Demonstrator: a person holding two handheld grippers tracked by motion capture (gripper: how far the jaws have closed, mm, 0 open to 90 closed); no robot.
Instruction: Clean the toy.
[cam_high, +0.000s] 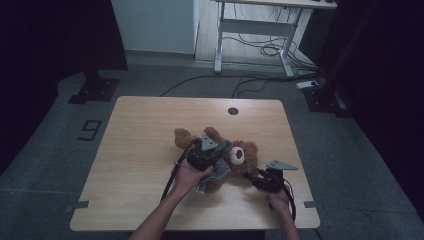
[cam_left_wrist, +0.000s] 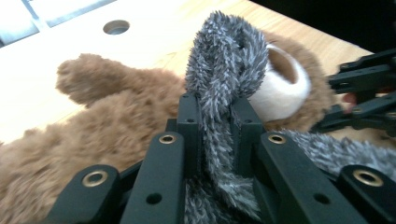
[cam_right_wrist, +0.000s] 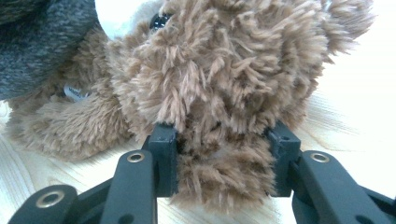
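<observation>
The wooden table (cam_high: 140, 150) carries a brown teddy bear (cam_high: 215, 150) at frame centre. The right gripper (cam_high: 260, 181) clamps its head; the left gripper (cam_high: 210, 150) pinches the grey scarf (cam_left_wrist: 224, 70). Wrapping looks underway; next, draw the scarf round the neck.

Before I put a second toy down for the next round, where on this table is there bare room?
The table is bare along its left side, from the left edge to the teddy bear, and across the far strip around the round hole. The near right is crowded: bear, grey scarf, left gripper and right gripper sit close together.
</observation>
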